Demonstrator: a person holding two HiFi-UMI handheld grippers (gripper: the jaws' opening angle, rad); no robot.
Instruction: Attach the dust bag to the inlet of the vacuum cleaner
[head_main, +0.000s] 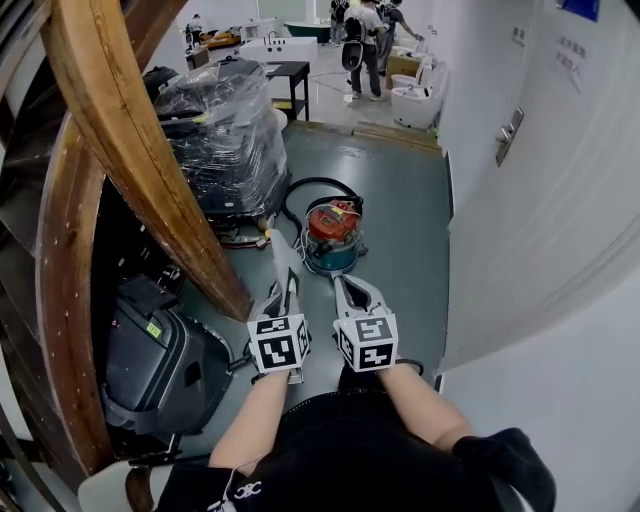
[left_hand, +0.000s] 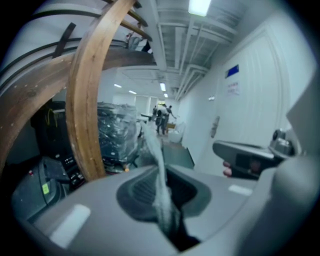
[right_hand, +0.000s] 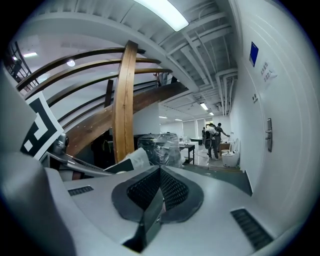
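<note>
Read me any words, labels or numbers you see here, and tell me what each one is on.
Blue sign on the white wall: too small to read.
Notice below it: characters too blurred to read.
Yellow label on the black machine: too small to read.
White logo on the person's dark clothing: illegible.

Open floor (head_main: 400, 200) between wrapped stack (head_main: 225, 140) and wall (head_main: 560, 200).

vacuum cleaner (head_main: 333, 235): orange-red top, teal tub | dust bag (left_hand: 160, 187): off-white | marker cubes (head_main: 279, 343): black-white squares | beam (head_main: 150, 170) at 10 o'clock: brown woodgrain, lol
</note>
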